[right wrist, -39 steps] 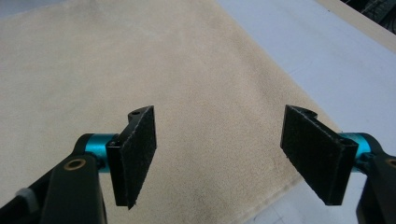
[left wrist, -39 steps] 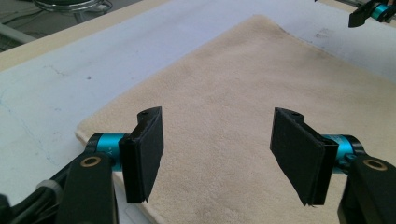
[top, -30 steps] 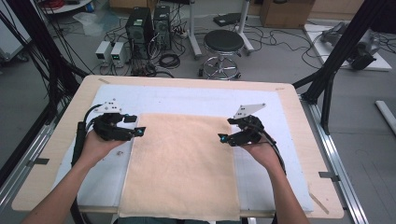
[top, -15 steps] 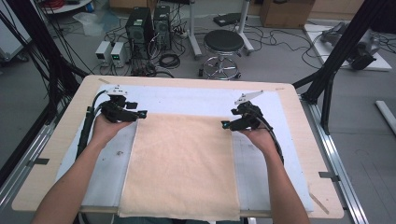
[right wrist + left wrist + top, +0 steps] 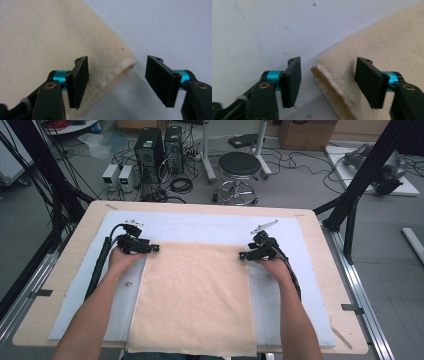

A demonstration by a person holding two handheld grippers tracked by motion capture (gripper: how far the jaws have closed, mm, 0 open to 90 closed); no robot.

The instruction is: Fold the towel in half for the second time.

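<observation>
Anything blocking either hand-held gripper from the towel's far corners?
Nothing visible. The towel corner sits between the open jaws of the left hand-held gripper and of the right hand-held gripper, which have been closing.

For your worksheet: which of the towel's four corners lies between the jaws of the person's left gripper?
The far left corner of the cream towel, lying between the left gripper's open jaws, unpinched.

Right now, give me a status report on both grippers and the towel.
Left gripper and right gripper open, jaws just been closing, each straddling a far corner of the beige towel. Towel flat on white mat. Nothing in the way.
</observation>
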